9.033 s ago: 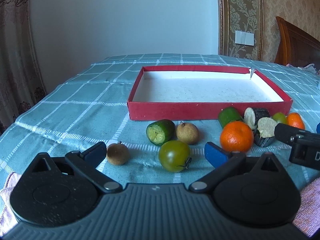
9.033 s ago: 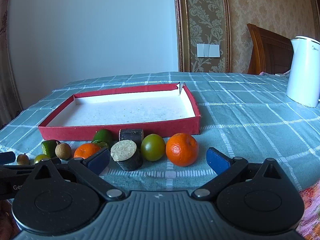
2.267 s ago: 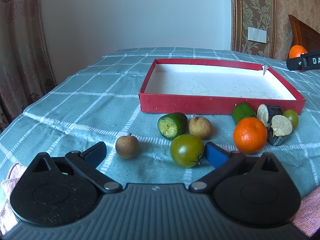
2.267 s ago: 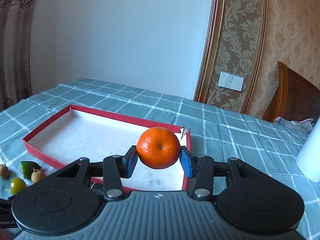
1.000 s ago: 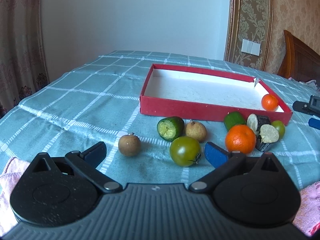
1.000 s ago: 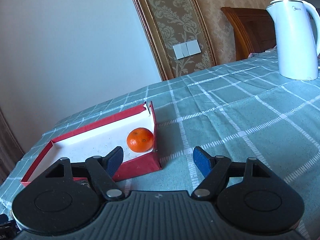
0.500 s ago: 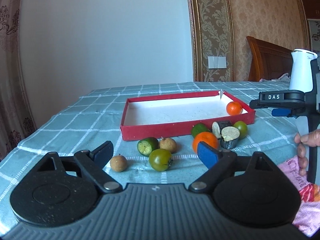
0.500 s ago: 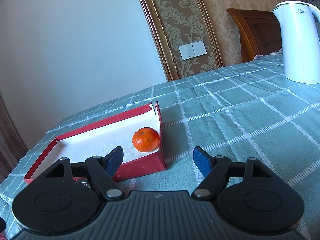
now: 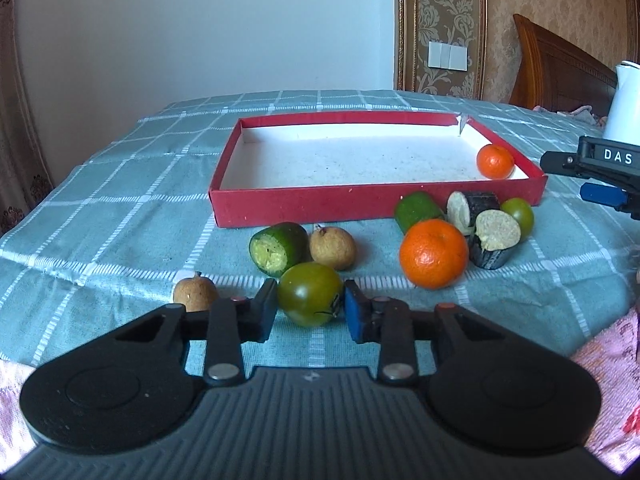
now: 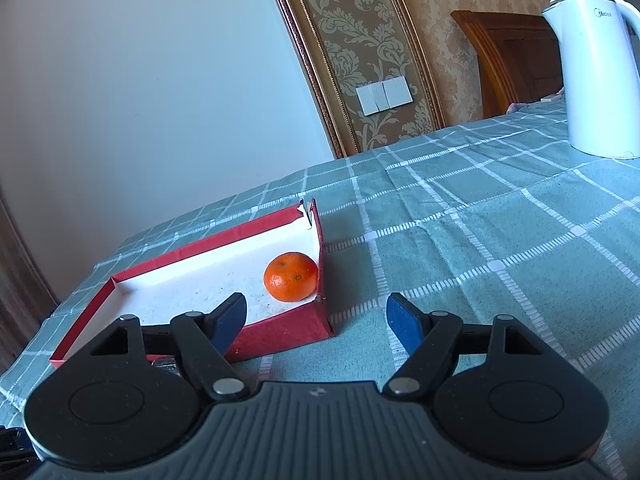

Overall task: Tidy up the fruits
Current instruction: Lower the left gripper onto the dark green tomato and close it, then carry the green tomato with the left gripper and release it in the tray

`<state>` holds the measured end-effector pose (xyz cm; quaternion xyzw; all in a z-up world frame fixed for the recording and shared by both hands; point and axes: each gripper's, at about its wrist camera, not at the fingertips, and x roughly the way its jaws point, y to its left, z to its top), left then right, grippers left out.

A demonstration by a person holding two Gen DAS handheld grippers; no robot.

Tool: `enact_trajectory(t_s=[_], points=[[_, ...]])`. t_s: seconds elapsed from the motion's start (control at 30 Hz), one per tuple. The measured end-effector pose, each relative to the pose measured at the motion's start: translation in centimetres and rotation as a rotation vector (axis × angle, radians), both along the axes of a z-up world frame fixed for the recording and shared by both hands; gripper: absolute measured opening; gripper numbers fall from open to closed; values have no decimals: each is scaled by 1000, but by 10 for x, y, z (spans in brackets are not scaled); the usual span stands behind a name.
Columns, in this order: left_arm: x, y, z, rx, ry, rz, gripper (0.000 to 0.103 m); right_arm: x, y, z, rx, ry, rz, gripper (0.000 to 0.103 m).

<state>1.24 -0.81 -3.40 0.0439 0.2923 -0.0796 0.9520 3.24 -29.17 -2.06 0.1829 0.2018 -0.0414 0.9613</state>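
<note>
On the left, a small round brown fruit [image 9: 195, 291] is seen lying alone on the teal checked tablecloth [image 9: 120, 216]. Just beside it, the left gripper [image 9: 310, 312] is set low around a round dark green tomato [image 9: 311, 294]. Its jaws are closing, and the tomato is right between them. The black pad and the blue pad look to be touching its sides, so the tomato seems to be gripped now.

For this step to go well, the squeeze should be kept soft, because a tomato can be squashed. It should be held at its widest part so it cannot slip out. It should be lifted straight up, so the cut green cucumber piece [image 9: 279, 248] and the small tan pear-shaped fruit [image 9: 333, 246] just behind it are not bumped.

Farther back, the flat red cardboard box with a white floor [image 9: 376, 202] is waiting. One small orange mandarin [image 9: 495, 161] has been put in its right corner. A bigger orange mandarin [image 9: 434, 253] is left outside, near the front wall.

On the right, the right gripper [image 10: 316, 320] is held half open with nothing in it, near the box corner.
</note>
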Motion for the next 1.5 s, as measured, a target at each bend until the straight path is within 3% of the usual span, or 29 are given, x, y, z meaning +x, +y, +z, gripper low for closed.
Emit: enact_trajectory(t_s=[0.47,0.93,1.47,1.5], points=[[6,-8,22,6,-1,56,31,-1,-1,0,5,-5,-5,77],[75,-17,58,65,-56,123,31,-2,-2,0,9,-6,-9,77],[126,-14,32,42,26,151,32,0,-4,-2,30,-6,-9,77],[126,-14,30,49,21,154,37,1,-5,-2,31,-5,-9,77]])
